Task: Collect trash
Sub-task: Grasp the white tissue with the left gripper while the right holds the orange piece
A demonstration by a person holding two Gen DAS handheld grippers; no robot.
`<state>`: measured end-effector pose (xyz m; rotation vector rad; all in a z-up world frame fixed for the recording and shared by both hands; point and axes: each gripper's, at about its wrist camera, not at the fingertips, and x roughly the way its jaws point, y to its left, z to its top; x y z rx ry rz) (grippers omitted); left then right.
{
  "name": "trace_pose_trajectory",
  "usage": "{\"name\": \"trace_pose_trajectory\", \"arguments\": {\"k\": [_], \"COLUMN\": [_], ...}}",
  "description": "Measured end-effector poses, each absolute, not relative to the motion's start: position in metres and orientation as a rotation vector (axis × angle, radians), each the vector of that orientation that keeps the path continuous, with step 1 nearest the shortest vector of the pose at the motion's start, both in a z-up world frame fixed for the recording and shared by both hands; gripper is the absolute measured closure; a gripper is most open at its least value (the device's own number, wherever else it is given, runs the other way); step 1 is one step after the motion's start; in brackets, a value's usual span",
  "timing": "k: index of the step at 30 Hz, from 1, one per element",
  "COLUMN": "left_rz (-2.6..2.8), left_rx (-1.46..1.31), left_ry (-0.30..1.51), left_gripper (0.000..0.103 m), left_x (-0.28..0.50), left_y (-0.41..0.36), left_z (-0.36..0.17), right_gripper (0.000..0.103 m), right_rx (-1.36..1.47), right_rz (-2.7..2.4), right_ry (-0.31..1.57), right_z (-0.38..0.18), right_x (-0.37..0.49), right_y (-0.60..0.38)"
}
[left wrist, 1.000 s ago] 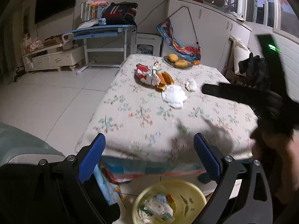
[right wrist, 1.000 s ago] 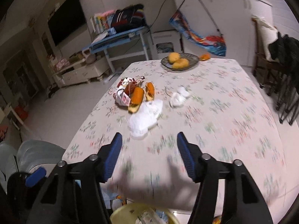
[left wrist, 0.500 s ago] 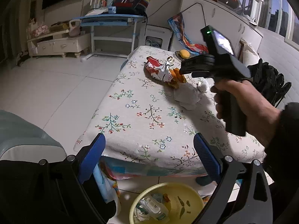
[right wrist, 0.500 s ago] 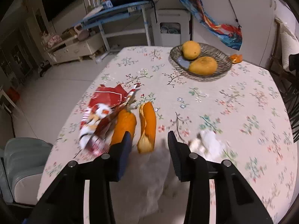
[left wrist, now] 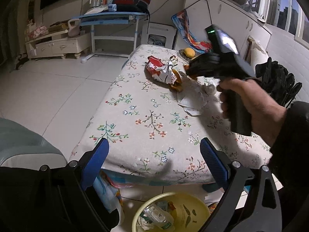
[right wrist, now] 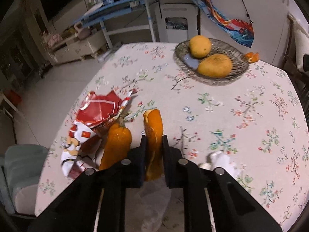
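1. Right gripper (right wrist: 153,138): we have just been closing its jaws, and they now stand clamped on the near end of an orange peel strip (right wrist: 152,127), which runs forward from between the pads, its far end on the tablecloth (right wrist: 222,104).
2. Left gripper (left wrist: 154,152): jaws wide apart, nothing between them, hanging over the near table edge. Directly below it, on the floor, sits the yellow bin (left wrist: 143,212), already holding some rubbish.
3. Other trash relative to the right gripper: second peel piece (right wrist: 116,145) just left of the left jaw, partly on the red snack wrapper (right wrist: 96,112) farther left; crumpled white tissue (right wrist: 222,160) to the right; a pale wrapper (right wrist: 154,201) lies beneath the fingers.
4. Step in hand, our judgement: grip made, lift next. Raise straight up first so the strip clears the cloth without dragging the neighbouring peel or snagging the pale wrapper below.
5. The hold is near one end; the strip may droop or swing. Carry slowly, keeping the hold firm.
6. Room: ahead, the fruit dish (right wrist: 239,65) stands well apart. The way back toward the near edge looks open. The left gripper hangs over the bin there, so approach beside it.
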<state>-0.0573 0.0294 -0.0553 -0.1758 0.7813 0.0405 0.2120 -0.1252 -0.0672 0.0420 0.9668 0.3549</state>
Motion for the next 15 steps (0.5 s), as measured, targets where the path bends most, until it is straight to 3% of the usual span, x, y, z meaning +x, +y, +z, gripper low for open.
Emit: {"name": "trace_pose_trajectory", "arguments": {"k": [5, 15], "left_rz": [0.013, -0.063], "left_rx": [-0.175, -0.129], "left_ry": [0.798, 0.783], "left_gripper": [0.011, 0.011], "left_x": [-0.043, 0.019], "left_y": [0.023, -0.013], "left_z": [-0.056, -0.047], "right_gripper": [0.087, 0.087], "right_rx": [0.105, 0.216], "right_rz": [0.349, 0.257], "right_ry": [0.939, 1.007], "right_z": [-0.047, -0.062], "right_x": [0.180, 0.141], "right_y": [-0.177, -0.263]}}
